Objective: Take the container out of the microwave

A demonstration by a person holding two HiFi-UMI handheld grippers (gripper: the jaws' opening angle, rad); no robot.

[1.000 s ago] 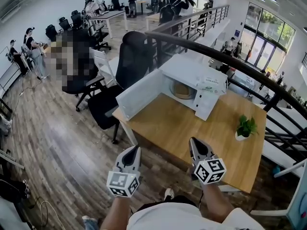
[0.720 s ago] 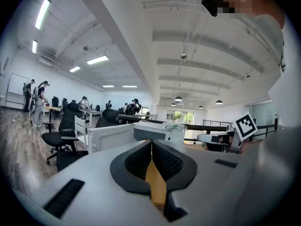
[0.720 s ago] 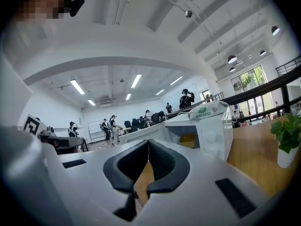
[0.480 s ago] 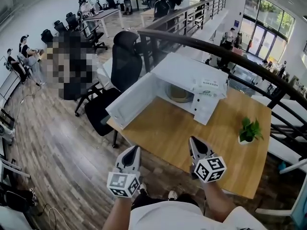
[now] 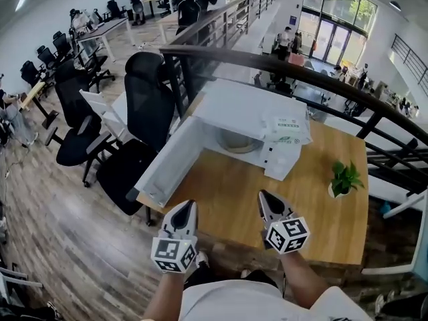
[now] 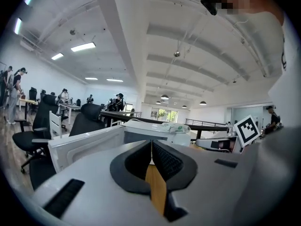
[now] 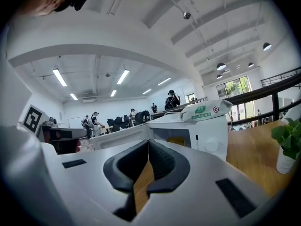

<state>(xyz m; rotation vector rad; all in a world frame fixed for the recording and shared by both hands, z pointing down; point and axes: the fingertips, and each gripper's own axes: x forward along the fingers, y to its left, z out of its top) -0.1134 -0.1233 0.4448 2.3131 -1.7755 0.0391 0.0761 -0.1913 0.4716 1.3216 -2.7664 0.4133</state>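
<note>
The grey two-jaw left gripper (image 5: 188, 206), topped by a black-and-white marker cube (image 5: 172, 255), is held out forward on the bare left forearm (image 5: 162, 298). Its black ribbed jaws are pressed together, empty. The matching right gripper (image 5: 262, 195) is held alongside on the right forearm (image 5: 302, 285), apart from it, and is likewise closed and empty.

I see a curved black railing (image 5: 200, 49): on its near side, a wooden table (image 5: 227, 199), black office chairs (image 5: 144, 89) and plank floor (image 5: 60, 226); beyond it, tall windows (image 5: 334, 29).
</note>
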